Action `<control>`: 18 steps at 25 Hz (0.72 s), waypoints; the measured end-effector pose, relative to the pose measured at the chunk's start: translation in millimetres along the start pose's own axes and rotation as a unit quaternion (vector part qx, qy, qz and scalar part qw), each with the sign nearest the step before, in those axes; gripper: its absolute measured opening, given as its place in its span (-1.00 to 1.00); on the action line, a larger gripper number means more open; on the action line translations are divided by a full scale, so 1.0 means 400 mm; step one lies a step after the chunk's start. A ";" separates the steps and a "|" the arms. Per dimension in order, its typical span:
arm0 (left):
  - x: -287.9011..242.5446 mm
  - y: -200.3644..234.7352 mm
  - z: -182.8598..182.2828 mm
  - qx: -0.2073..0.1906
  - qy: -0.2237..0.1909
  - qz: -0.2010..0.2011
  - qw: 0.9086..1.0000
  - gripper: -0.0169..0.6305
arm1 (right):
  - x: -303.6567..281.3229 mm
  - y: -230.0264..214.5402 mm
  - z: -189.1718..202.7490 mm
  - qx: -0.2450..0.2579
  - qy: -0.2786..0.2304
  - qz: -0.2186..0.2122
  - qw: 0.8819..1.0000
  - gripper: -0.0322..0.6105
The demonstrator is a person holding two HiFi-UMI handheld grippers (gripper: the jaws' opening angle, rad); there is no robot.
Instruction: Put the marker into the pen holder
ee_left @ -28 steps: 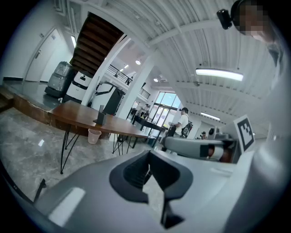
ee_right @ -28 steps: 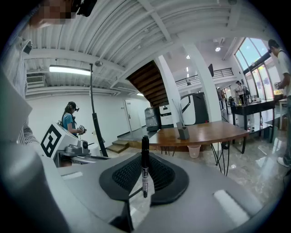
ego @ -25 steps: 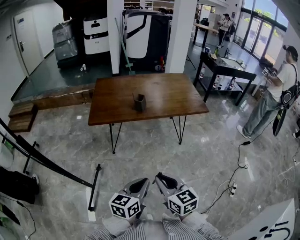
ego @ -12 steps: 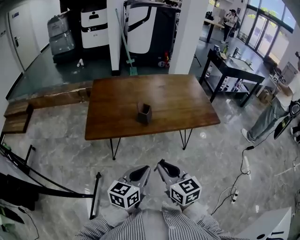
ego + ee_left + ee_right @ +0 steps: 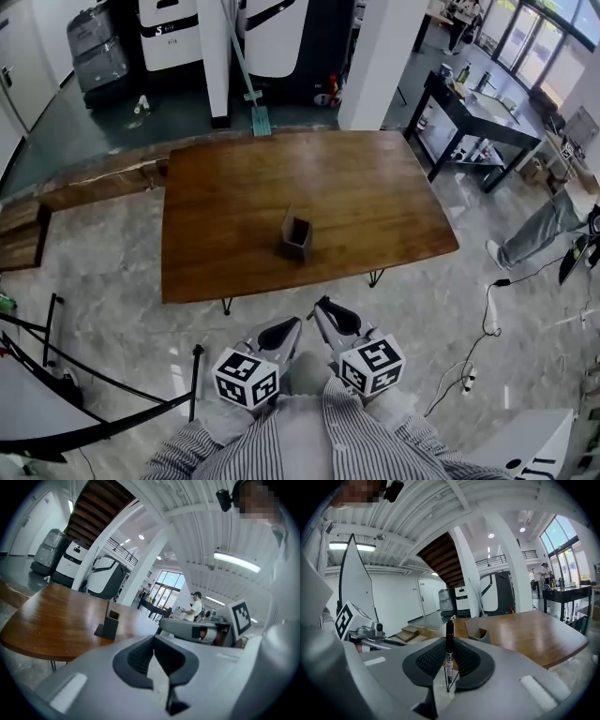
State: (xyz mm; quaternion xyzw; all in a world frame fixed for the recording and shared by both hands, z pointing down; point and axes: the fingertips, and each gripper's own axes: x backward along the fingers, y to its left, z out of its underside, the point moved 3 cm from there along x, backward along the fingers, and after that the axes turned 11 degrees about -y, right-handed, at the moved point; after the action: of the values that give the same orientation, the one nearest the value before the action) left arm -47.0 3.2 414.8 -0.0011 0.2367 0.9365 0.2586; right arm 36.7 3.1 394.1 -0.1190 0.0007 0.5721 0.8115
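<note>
Black marker is standing upright between the pads of the right gripper, which is clamping it. Beside it, the left gripper is pressing its jaws together on nothing. Both are hovering above the striped sleeves, off the wooden table, where the pen holder is sitting near the front edge.

You have one marker, one pen holder, one desk, and two grippers: left gripper, right gripper.
</note>
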 end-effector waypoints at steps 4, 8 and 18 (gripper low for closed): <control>-0.043 0.061 -0.027 0.012 -0.002 -0.011 1.000 -0.92 | -0.070 -0.039 -0.011 0.004 0.009 -0.006 1.000 -0.76; -0.107 0.103 -0.052 0.029 -0.008 -0.018 0.999 -0.92 | -0.130 -0.078 -0.020 0.006 0.018 -0.022 1.000 -0.76; -0.266 0.193 -0.081 0.054 -0.031 -0.077 0.995 -0.92 | -0.245 -0.226 -0.060 0.003 0.024 -0.063 0.998 -0.76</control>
State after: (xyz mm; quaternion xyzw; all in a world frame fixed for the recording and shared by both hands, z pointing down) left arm 3.8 -121.2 433.5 0.0236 0.2777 0.8992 0.3373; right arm 90.0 -121.0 401.4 -0.1301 0.0141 0.5170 0.8459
